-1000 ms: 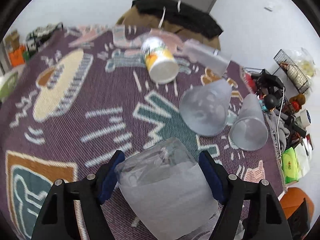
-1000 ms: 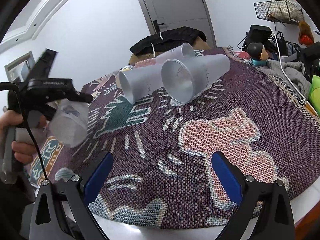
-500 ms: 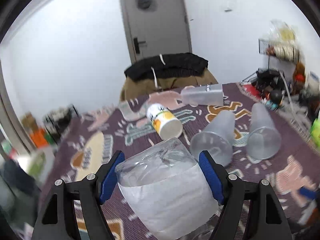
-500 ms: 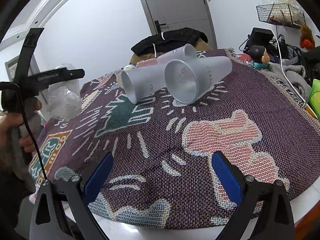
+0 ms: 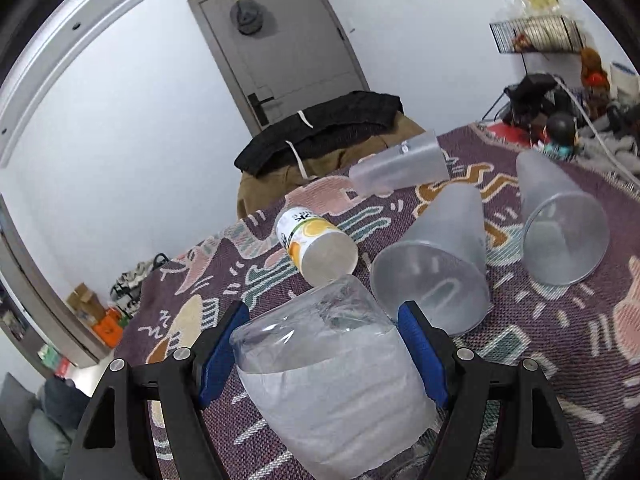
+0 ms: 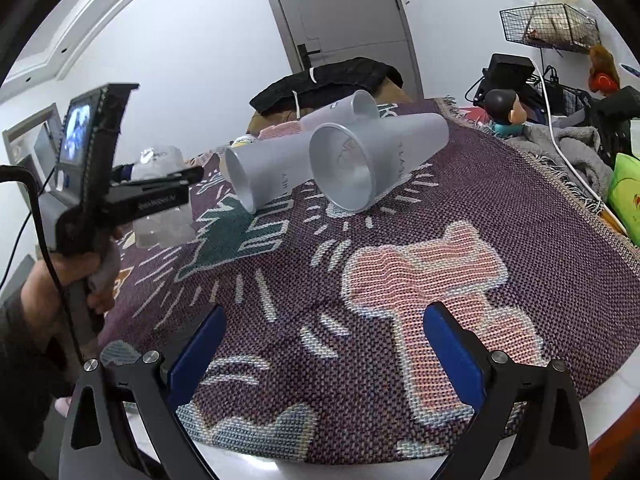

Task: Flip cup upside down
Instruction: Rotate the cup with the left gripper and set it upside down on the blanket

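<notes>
Left wrist view shows the left gripper [image 5: 324, 344] clamped on a clear plastic cup [image 5: 328, 380], its blue pads [image 5: 218, 354] pressed against both sides of the cup's wall. The cup is held off the patterned woven blanket [image 5: 560, 344] that covers the tabletop; its closed base points away from the camera, tilted a little upward.

Beyond it, four other cups lie on their sides on the blanket — a paper cup with an orange print [image 5: 316, 246] just past the held cup, two frosted plastic cups [image 5: 436, 268] and [image 5: 560, 220] to the right with their mouths toward the camera, and a fourth frosted cup [image 5: 400, 168] farther back near the blanket's edge.

From the right wrist view, the right gripper [image 6: 320, 356] stands wide open with nothing between its fingers, low over the near part of the blanket. The left gripper appears at the left of that view in the person's left hand [image 6: 86, 276], the clear cup raised above the blanket — well apart from the two large frosted cups at the middle.
</notes>
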A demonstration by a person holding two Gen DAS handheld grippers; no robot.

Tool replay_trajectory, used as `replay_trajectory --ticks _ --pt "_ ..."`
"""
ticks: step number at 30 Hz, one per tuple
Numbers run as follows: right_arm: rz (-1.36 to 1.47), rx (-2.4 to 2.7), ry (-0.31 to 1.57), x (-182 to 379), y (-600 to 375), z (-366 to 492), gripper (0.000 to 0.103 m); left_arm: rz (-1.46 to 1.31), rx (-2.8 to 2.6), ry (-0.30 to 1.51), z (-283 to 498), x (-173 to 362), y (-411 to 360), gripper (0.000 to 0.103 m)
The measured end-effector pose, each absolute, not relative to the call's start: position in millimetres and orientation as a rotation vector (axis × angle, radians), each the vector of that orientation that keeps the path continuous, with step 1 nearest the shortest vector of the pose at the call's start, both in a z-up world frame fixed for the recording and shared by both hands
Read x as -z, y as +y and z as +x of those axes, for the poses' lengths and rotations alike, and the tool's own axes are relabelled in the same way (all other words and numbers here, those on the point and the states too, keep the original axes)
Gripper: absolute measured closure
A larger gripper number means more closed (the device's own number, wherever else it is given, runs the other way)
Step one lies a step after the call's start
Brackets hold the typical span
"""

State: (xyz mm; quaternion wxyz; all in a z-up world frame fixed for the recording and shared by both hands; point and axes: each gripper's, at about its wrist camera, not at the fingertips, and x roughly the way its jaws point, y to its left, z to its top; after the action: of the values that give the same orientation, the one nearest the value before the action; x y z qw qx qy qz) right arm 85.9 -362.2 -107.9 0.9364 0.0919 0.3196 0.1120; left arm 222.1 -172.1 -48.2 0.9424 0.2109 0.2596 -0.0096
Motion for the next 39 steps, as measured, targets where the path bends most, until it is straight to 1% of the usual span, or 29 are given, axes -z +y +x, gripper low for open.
replay_trajectory --ticks 3,12,20,24,29,30,32,33,34,36,39 --pt "0.188 -0.225 0.65 107.3 -363.2 85.5 0.004 0.454 0.001 0.553 227.4 57.1 -174.1 0.025" --pt "0.185 -0.227 0.647 106.7 -362.5 84.8 0.004 0.49 -0.011 0.527 209.9 57.6 -177.4 0.025" --pt "0.183 -0.232 0.654 108.3 -358.9 85.3 0.004 0.437 0.03 0.559 188.2 52.8 -168.2 0.027" --pt "0.178 -0.239 0.658 108.5 -356.2 85.3 0.004 0.405 0.066 0.574 178.7 48.0 -166.9 0.03" --pt "0.174 -0.246 0.661 107.8 -353.7 85.2 0.004 0.407 0.111 0.581 170.6 43.4 -171.8 0.03" --pt "0.174 -0.247 0.662 107.7 -353.2 85.0 0.004 0.406 0.119 0.578 168.4 41.6 -172.6 0.027" --pt "0.173 -0.251 0.664 106.8 -352.2 85.0 0.004 0.389 0.13 0.568 164.9 36.7 -170.9 0.018" --pt "0.173 -0.254 0.664 106.3 -352.0 85.2 0.004 0.37 0.135 0.556 162.2 32.3 -168.9 0.01" --pt "0.173 -0.256 0.664 105.7 -351.5 85.3 0.004 0.356 0.138 0.546 159.9 28.9 -166.5 0.005" --pt "0.171 -0.26 0.663 103.8 -349.9 84.9 0.004 0.322 0.14 0.521 154.2 20.1 -160.5 0.001" --pt "0.166 -0.267 0.662 100.7 -347.0 84.2 0.004 0.29 0.14 0.512 149.4 11.7 -152.0 0.0"
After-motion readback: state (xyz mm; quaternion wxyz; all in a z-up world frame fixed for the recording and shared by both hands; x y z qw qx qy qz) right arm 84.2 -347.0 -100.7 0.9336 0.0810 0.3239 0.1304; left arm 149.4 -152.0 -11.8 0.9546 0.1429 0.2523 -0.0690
